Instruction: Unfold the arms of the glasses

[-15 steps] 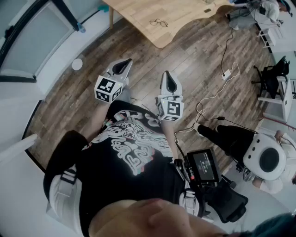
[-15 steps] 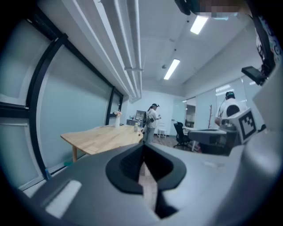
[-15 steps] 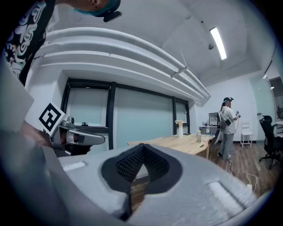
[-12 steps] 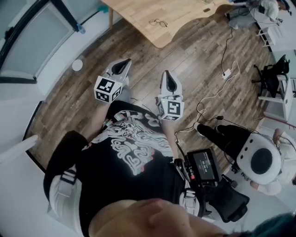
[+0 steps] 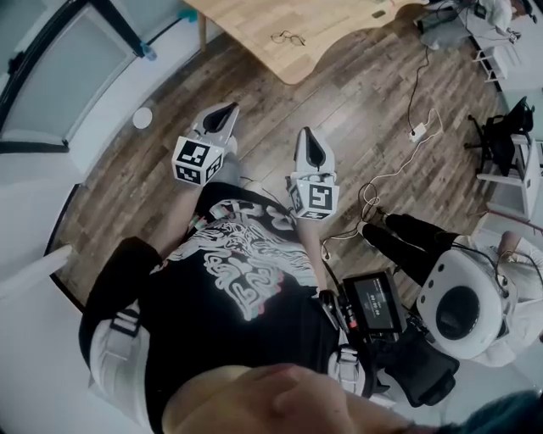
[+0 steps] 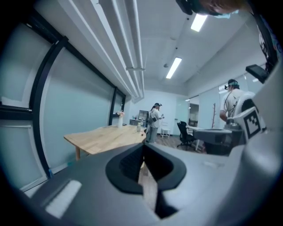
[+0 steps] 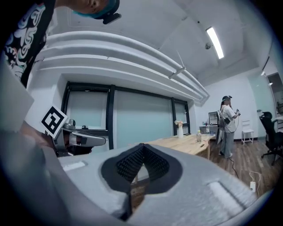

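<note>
The folded dark-framed glasses lie on the light wooden table at the top of the head view, far from both grippers. My left gripper is held in front of my body above the wood floor, its jaws closed tip to tip with nothing between them. My right gripper hangs beside it, also shut and empty. The left gripper view shows the left gripper pointing towards the table across the room. The right gripper faces the same table. The glasses are too small to make out in either gripper view.
A person in a white headset crouches at the lower right. Cables and a power strip lie on the floor at the right, by an office chair. A white round object sits near the glass wall. Another person stands beyond the table.
The person in the white headset has moved left and nearer. Both grippers have stayed almost still and shut.
</note>
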`<state>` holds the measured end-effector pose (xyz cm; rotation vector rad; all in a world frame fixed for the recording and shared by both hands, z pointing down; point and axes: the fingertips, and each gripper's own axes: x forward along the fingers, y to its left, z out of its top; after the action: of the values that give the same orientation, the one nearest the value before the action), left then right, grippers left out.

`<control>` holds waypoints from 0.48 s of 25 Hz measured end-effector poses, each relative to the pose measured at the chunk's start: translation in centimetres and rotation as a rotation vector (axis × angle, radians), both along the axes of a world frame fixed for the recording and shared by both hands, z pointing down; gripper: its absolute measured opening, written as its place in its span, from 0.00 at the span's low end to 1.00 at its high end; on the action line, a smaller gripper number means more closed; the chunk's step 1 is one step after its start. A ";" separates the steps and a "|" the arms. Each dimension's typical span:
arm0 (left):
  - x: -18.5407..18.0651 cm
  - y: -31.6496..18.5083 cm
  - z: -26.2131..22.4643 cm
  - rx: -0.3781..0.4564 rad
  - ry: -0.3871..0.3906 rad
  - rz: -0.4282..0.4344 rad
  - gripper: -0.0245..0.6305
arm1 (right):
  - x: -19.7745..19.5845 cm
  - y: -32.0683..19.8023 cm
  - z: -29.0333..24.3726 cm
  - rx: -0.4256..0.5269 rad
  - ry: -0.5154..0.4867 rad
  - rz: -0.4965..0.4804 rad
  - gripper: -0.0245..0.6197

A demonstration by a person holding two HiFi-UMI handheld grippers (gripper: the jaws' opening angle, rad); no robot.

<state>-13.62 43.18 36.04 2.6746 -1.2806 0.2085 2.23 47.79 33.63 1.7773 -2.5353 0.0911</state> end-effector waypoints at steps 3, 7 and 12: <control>0.6 -0.1 -0.1 0.007 -0.006 -0.003 0.02 | 0.5 0.1 0.0 0.017 -0.010 -0.010 0.04; 1.6 -0.1 -0.7 0.022 -0.014 -0.003 0.02 | 1.8 0.1 -0.2 0.025 -0.011 0.003 0.04; 2.7 -0.6 -0.9 0.027 -0.007 0.005 0.02 | 3.2 -0.3 0.3 0.017 -0.010 0.018 0.04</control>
<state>-10.89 42.57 35.15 2.7024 -1.2875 0.2027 5.42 47.44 33.94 1.8101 -2.5351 0.0797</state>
